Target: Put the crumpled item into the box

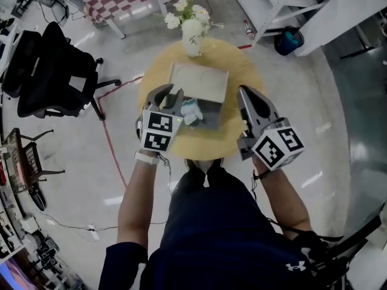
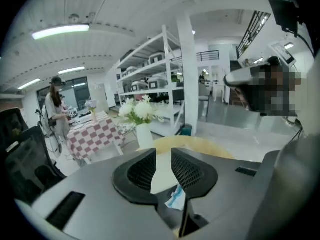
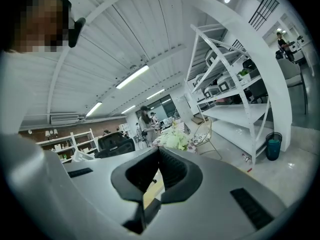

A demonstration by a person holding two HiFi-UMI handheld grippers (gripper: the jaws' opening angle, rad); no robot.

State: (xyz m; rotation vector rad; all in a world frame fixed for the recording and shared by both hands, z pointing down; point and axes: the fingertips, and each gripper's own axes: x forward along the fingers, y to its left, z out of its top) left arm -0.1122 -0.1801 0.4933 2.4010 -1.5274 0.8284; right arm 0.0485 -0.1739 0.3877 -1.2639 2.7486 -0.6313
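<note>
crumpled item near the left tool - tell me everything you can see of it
The crumpled item is a small wad, white with pale blue patches, seemingly thin paper or cloth. It lies in the grey half of the open box on the round table, toward its left side. The left tool sits right beside it, jaws apart, apparently not pressing it.

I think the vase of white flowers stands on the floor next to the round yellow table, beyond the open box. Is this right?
Not quite. The vase of white flowers stands on the round yellow table itself, at its far edge, beyond the open box. It is not on the floor. The head view shows this.
</note>
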